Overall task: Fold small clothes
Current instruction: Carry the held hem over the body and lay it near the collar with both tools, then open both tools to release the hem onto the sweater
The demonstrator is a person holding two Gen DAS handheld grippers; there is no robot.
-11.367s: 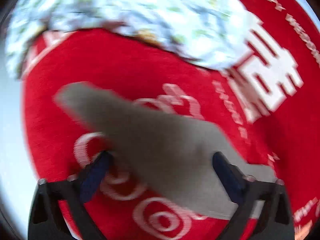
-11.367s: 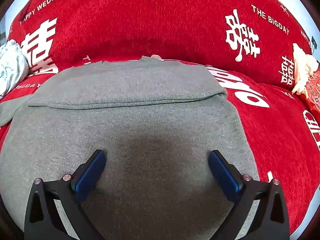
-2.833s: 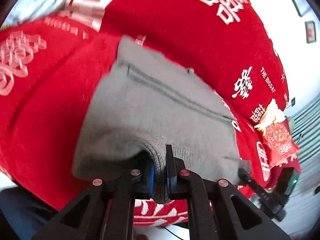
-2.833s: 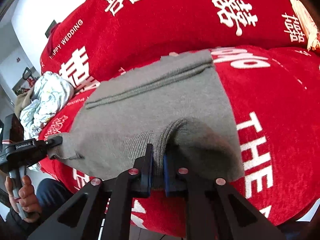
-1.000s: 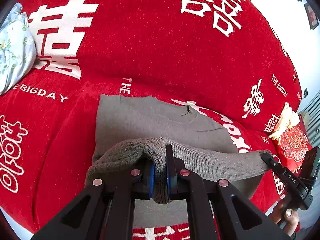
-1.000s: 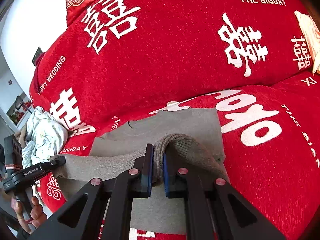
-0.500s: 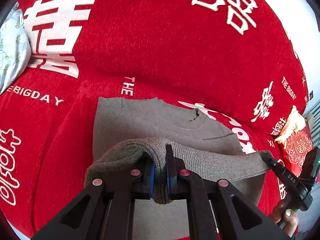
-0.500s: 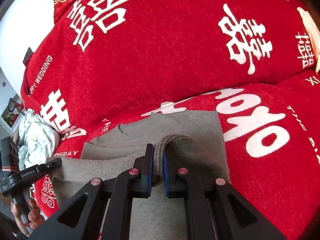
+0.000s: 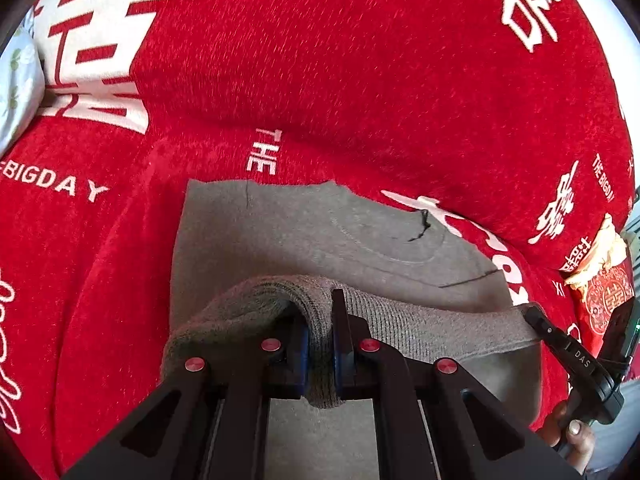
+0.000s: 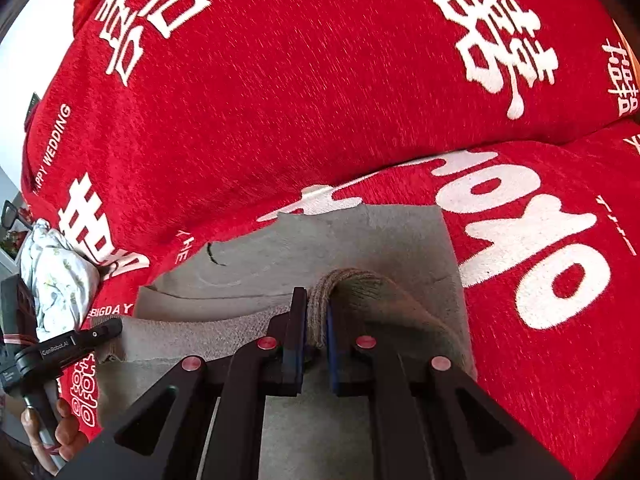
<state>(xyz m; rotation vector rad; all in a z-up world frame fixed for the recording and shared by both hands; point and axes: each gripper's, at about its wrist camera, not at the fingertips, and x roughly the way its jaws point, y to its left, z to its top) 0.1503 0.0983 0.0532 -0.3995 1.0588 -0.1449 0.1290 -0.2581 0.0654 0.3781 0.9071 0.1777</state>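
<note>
Both hand-held grippers were clamped on the ribbed hem of the grey knit sweater: the left hand-held gripper pinched one corner between its blue pads, and the right hand-held gripper pinched the other, the hem stretched in a band between them. Compared with a second earlier, the pair had carried that band forward and lower, so that less of the flat grey body showed beyond it and the neckline lay nearer the raised edge. Compared with some seconds before, when the hem was only just lifted off the near end, the bottom half now hung over the top half. That suggested the lengthwise fold was nearly closed and that the hem still had to be laid down near the collar. The sweater rested on the red sofa cover printed with white wedding characters. Farther off, a pale floral bundle sat at the sofa's left end.
</note>
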